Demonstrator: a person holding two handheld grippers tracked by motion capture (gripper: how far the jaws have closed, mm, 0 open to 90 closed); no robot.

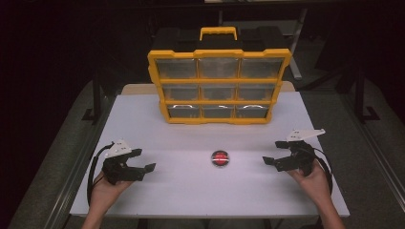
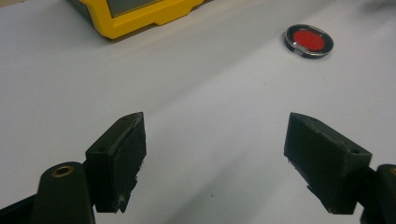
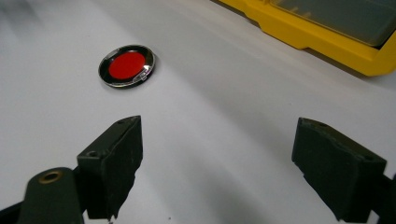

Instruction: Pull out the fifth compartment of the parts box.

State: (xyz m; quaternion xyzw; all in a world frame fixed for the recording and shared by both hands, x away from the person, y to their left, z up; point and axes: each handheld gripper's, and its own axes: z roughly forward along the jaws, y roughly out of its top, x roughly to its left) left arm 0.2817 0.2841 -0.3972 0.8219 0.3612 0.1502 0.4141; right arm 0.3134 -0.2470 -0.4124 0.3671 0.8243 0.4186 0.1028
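no readable text, no labels, no brand marks, no numbers on the yellow organizer case (image 1: 218, 86), none on the red disc (image 1: 220, 158)

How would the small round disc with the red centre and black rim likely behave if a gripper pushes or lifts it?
The round red-centred disc with a black, glossy rim lies flat and low on the white table, so it would probably slide rather than tip. Its thin edge looks hard to pinch. The shiny clear-looking cover may be slippery.
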